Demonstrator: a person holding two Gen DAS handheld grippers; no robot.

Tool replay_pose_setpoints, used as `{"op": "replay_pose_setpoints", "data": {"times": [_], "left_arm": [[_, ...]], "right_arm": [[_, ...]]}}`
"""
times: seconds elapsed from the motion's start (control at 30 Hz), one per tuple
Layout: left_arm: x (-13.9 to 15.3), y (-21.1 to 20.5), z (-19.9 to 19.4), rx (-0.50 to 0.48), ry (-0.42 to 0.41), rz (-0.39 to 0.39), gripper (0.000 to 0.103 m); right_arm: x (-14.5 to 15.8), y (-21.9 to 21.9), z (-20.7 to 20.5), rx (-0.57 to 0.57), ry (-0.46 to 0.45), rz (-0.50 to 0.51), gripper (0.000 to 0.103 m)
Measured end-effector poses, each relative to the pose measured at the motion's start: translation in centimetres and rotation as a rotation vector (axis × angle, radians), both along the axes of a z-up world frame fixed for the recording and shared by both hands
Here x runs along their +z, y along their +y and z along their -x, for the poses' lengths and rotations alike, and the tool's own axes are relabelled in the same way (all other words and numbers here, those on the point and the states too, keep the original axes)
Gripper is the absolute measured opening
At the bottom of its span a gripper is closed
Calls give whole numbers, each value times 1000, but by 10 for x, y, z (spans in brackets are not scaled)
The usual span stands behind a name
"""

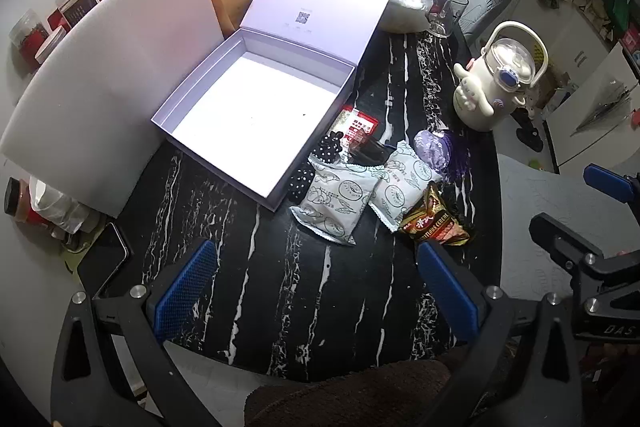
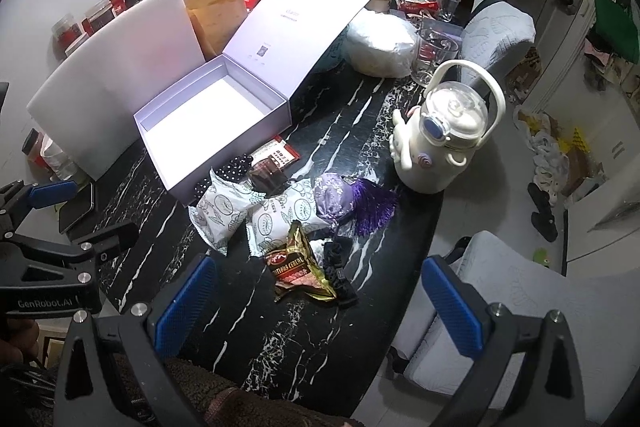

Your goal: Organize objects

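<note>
Both grippers gape wide and empty. The right gripper [image 2: 316, 303] hovers nearest the gold snack packet [image 2: 302, 273], which lies just ahead; the open box [image 2: 212, 123] sits beyond, leftward.

open white box [image 1: 256, 115], snack packets [image 1: 332, 203] beside

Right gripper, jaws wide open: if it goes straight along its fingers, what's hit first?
Probably the gold-and-red snack packet, lying between the right gripper fingers' lines on the table; depth is unclear.
</note>
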State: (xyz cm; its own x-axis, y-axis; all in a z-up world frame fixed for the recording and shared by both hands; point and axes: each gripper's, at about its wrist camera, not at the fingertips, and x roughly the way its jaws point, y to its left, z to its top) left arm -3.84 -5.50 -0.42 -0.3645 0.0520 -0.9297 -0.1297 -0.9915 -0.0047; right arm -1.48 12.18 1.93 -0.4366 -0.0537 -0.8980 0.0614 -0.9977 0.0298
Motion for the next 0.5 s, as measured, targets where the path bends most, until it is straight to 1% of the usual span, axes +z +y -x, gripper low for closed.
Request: {"op": "replay_pose_setpoints", "data": {"times": [0.33, 0.5], "left_arm": [[-2, -12, 6, -5, -11, -12, 101], [-5, -13, 10, -11, -20, -14, 101]], "right_arm": [[-2, -13, 6, -10, -6, -5, 102], [-4, -12, 7, -16, -13, -8, 102]]}}
